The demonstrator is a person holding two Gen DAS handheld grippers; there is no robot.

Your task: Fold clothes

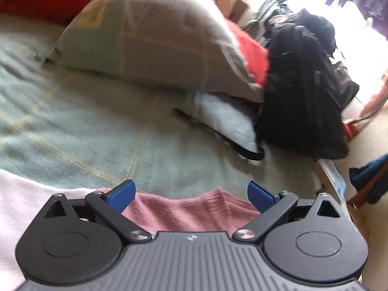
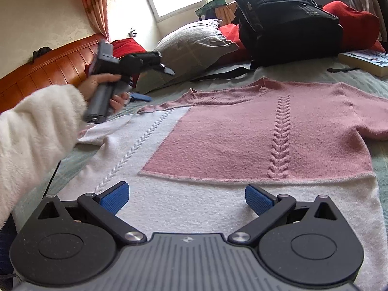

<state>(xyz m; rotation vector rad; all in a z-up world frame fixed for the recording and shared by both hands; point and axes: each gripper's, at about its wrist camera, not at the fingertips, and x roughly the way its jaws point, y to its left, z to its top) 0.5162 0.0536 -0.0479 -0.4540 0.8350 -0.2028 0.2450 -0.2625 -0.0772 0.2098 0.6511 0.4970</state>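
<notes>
A pink and white knit sweater lies spread flat, front up, on the grey-green bedspread. My right gripper hovers open over the white hem band, with nothing between its blue pads. A hand in a fluffy white sleeve holds my left gripper above the bed, just beyond the sweater's far left shoulder. In the left wrist view the left gripper is open, and the pink neckline lies below its spread fingers, not gripped. That view is blurred.
A grey pillow and a black backpack sit at the head of the bed, with red bedding behind them. A book lies at the far right. A wooden headboard runs along the left. The bed edge drops off at the right.
</notes>
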